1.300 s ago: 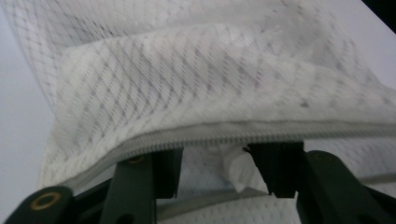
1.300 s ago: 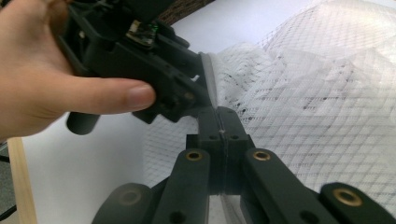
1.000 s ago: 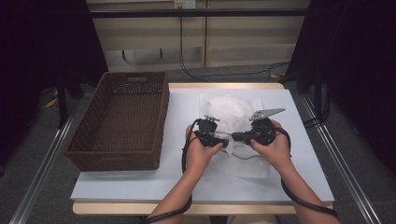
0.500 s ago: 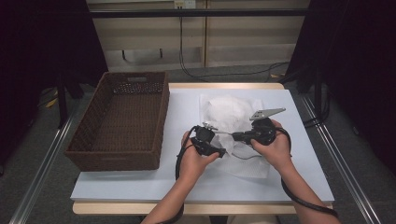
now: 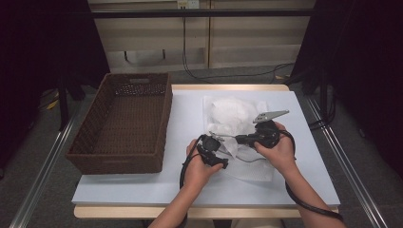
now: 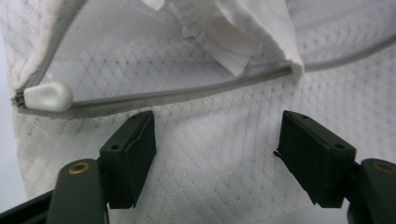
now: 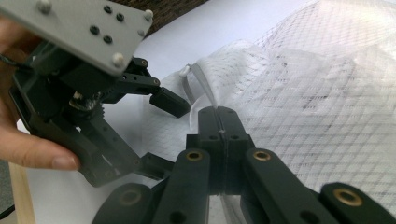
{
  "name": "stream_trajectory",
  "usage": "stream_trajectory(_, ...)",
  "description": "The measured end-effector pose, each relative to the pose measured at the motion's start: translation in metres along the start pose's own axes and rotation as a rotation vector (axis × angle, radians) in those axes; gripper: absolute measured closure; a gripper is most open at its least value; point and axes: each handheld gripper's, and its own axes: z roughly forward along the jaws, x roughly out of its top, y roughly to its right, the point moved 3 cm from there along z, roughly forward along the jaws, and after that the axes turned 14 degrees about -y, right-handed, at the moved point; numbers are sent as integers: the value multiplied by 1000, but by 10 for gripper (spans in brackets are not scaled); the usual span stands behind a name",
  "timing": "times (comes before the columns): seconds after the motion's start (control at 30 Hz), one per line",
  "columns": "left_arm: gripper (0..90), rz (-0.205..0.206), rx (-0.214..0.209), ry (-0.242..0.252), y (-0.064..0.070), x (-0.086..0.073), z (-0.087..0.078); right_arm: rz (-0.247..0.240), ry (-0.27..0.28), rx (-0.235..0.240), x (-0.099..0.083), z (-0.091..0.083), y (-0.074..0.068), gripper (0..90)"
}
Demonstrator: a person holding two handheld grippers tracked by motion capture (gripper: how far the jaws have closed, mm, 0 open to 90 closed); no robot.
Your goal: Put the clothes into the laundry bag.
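A white mesh laundry bag (image 5: 237, 111) lies on the pale table, with white cloth (image 6: 233, 28) showing through its gaping mouth. A grey zipper (image 6: 187, 88) runs along that mouth and ends at a white pull (image 6: 46, 96). My left gripper (image 6: 215, 135) hovers open just over the mesh below the zipper, with nothing between its pads; I also see the left gripper (image 5: 216, 154) at the bag's near left corner. My right gripper (image 7: 218, 112) is shut on a thin edge of the bag beside the zipper, and the right gripper (image 5: 216, 135) points left toward the left gripper (image 7: 163, 133).
A brown wicker basket (image 5: 123, 118) stands on the table's left part, with nothing in it. The pale table (image 5: 190, 109) has bare surface between basket and bag. Cables trail from both grippers toward the near edge. Cabinets stand behind the table.
My left gripper has dropped toward the near edge and now sits at the bag's near left corner. The right gripper has kept its place and grip.
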Motion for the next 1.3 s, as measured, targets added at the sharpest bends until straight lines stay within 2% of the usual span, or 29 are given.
stream_trajectory(0.13,305,-8,33,-23,4,1,-1,-4,6,1,1,-1,-1,900)
stream_trajectory(0.23,330,-12,20,-17,5,1,-1,-3,7,0,1,-1,-1,900)
stream_trajectory(0.3,393,-14,12,-13,7,0,-1,-5,7,0,1,-2,-2,900)
stream_trajectory(0.4,395,-13,10,-18,6,2,-2,-2,8,-1,1,-2,-2,900)
stream_trajectory(0.47,407,-28,9,-18,5,2,-2,-4,9,-1,1,-2,-2,900)
stream_trajectory(0.5,412,-33,1,-25,4,2,-2,-4,9,-3,1,-3,-2,900)
stream_trajectory(0.57,404,-72,-30,-11,3,2,-3,-5,9,1,1,-2,-2,900)
stream_trajectory(0.6,410,-99,-83,5,3,3,-6,-3,7,-1,1,-2,-2,900)
stream_trajectory(0.63,463,-109,-116,24,4,4,-7,-4,6,0,1,-2,-2,900)
stream_trajectory(0.7,439,-102,-104,34,6,7,-8,-5,7,0,1,-1,-1,900)
stream_trajectory(0.77,437,-113,-127,61,6,11,-7,-4,6,-3,1,-1,-1,900)
stream_trajectory(0.8,454,-117,-117,74,6,14,-7,-4,6,-3,1,-1,-1,900)
stream_trajectory(0.83,467,-116,-130,88,5,16,-6,-4,8,0,1,-1,-1,900)
stream_trajectory(0.9,517,-146,-157,96,4,21,-4,-2,8,-2,1,-1,-2,900)
stream_trajectory(0.93,568,-150,-143,93,4,23,-3,-4,9,-2,1,-1,-2,900)
stream_trajectory(1.0,675,-164,-150,96,2,26,1,-1,10,-1,1,-1,-2,900)
stream_trajectory(1.1,767,-188,-128,135,-2,33,5,-1,4,-2,1,0,-2,900)
stream_trajectory(1.17,804,-186,-90,138,-5,36,7,-3,5,-1,1,-1,-2,900)
stream_trajectory(1.3,856,-208,-54,172,-10,41,7,-8,5,-2,1,-1,-3,900)
